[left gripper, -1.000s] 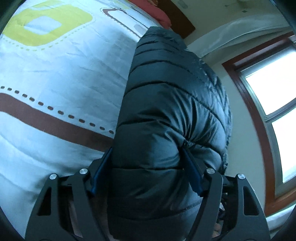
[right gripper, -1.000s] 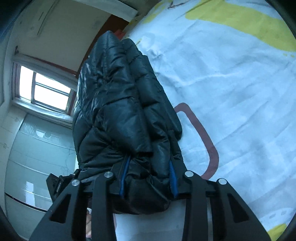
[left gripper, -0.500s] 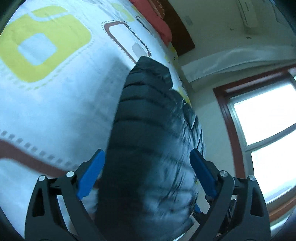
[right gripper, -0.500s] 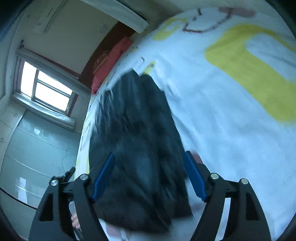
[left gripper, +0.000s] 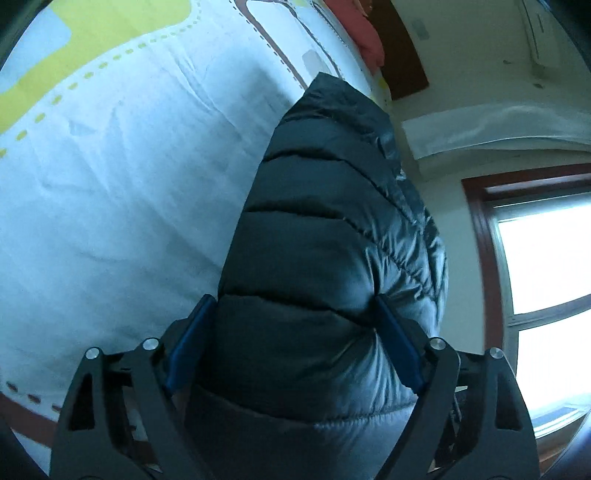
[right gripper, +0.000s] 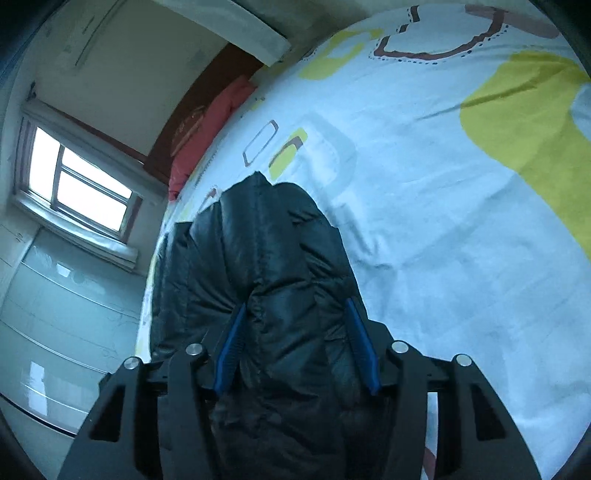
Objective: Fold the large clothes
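Left wrist view shows your left gripper point(left gripper: 291, 343) clenched on a thick roll of the black puffer jacket point(left gripper: 332, 258), its blue pads point(left gripper: 188, 343) sunk into the quilted baffles on either side; the jacket runs away from the camera over the patterned bedsheet point(left gripper: 110, 192), toward the red pillow point(left gripper: 362, 33) at the headboard. Right wrist view shows the same story: your right gripper point(right gripper: 297, 347) is grasping another bunched edge of the jacket point(right gripper: 266, 258), with the bedsheet point(right gripper: 443, 221) spread out to one side and the window point(right gripper: 77, 184) off to the other. Whether the far end rests on the bed or hangs just above it, you cannot tell from here. Judge this garment as light for its bulk, soft and springy: the filling compresses under the pads and will likely puff back once let go, so folds may creep open. The shell looks glossy, so expect it to slide against itself and against the pads if you grip only a thin layer. Take hold where several layers stack, near a hem or seam line, and keep the bite deep, not at the tips. Press each fold flat to push air out.
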Motion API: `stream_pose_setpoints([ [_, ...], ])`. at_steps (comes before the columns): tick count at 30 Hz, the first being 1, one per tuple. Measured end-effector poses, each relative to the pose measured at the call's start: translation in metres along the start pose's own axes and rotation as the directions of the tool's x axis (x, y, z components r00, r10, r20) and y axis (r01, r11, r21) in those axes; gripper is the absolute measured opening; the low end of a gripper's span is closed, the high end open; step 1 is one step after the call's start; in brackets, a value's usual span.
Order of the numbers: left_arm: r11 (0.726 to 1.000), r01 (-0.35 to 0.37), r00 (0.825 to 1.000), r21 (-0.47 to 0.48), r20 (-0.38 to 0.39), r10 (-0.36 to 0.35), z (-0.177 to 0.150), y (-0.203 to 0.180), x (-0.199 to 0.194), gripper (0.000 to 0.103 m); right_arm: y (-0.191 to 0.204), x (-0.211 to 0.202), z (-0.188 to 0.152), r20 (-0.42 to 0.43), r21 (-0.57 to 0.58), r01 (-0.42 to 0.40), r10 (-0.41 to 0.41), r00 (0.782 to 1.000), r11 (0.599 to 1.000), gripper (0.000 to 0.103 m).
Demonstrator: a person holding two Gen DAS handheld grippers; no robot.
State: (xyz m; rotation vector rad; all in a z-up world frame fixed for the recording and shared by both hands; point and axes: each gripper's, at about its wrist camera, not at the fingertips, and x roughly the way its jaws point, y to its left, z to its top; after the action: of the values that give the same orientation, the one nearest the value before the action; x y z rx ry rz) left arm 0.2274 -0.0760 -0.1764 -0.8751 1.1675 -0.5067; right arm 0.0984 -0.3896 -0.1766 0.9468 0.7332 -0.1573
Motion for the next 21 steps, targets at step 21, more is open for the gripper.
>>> stream_pose_setpoints([
  [21, 0.999, 0.043, 0.997, 0.014, -0.07, -0.042, -0.019, -0.006, 0.015, 0.101, -0.029, 0.019, -0.04, -0.165, 0.05, -0.254, 0.258, 0.952, 0.966, 0.091],
])
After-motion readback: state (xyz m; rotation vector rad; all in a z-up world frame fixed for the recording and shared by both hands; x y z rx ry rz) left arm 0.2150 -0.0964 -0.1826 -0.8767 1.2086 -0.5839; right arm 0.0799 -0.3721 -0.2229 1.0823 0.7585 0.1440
